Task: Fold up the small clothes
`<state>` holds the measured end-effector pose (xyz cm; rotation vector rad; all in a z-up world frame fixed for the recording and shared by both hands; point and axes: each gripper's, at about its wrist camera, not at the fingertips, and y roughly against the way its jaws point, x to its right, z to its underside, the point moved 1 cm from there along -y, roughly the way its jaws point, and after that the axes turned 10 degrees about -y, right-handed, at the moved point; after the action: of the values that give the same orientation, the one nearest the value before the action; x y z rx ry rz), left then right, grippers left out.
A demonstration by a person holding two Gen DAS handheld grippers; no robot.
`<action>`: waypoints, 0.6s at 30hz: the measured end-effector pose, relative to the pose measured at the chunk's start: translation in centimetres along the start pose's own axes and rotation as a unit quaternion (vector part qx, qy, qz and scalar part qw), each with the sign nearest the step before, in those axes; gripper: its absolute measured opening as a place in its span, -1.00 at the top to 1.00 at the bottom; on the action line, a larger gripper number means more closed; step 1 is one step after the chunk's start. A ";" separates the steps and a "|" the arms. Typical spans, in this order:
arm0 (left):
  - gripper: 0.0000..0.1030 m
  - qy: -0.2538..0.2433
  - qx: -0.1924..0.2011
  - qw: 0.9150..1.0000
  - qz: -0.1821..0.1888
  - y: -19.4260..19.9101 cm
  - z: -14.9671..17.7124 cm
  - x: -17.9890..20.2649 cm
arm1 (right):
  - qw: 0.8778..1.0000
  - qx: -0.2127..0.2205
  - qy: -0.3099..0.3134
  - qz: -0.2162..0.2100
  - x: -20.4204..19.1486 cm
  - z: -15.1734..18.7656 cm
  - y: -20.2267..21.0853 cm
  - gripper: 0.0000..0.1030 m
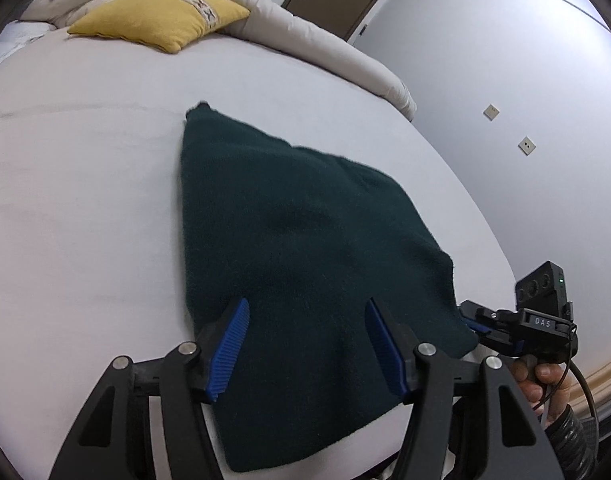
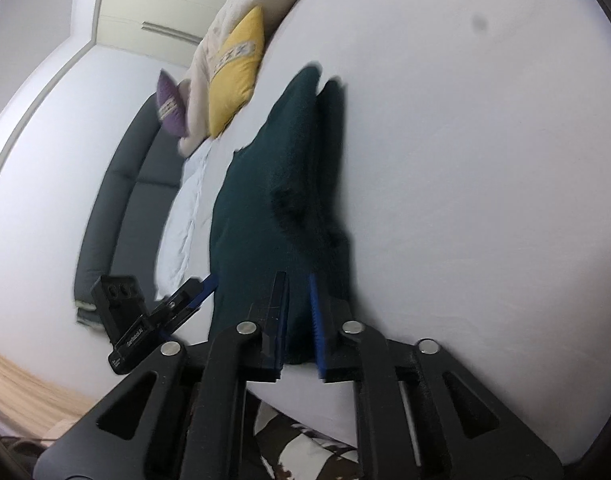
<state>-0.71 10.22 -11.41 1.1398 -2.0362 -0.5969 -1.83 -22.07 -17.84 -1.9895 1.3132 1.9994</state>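
A dark green knitted garment [image 1: 305,248] lies on the white bed sheet [image 1: 85,208], partly folded. My left gripper [image 1: 305,312] is open above its near edge, with the blue pads on either side of the cloth. My right gripper [image 2: 299,280] is shut on the garment's near right edge [image 2: 297,320] and lifts it, so the cloth [image 2: 265,184] stands up in a fold. The right gripper also shows in the left wrist view [image 1: 471,322] at the garment's right corner. The left gripper shows in the right wrist view [image 2: 203,288] at the cloth's left edge.
A yellow pillow [image 1: 161,20] and a cream duvet [image 1: 317,44] lie at the far side of the bed. A purple pillow [image 2: 171,104] and a dark headboard [image 2: 117,200] are beyond. The bed's edge [image 1: 485,216] runs along the right, with a wall behind.
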 end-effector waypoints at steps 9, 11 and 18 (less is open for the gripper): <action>-0.46 -0.040 0.056 0.997 -0.023 3.3 -1.6 2.7 | 0.997 0.051 0.044 -0.022 -4.9 -1.2 2.7 0.33; -0.66 -0.062 0.083 0.993 -0.052 4.4 -2.1 3.7 | 0.995 0.076 0.065 0.000 -6.3 -0.7 3.2 -0.10; -1.00 -0.119 0.173 0.968 -0.140 8.8 -3.5 7.0 | 0.980 0.131 0.147 0.034 -12.6 0.4 5.9 -0.10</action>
<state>-5.12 8.44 -0.67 1.6515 -2.2607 -0.5476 -3.18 -19.04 -4.32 -2.1932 1.6231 1.4950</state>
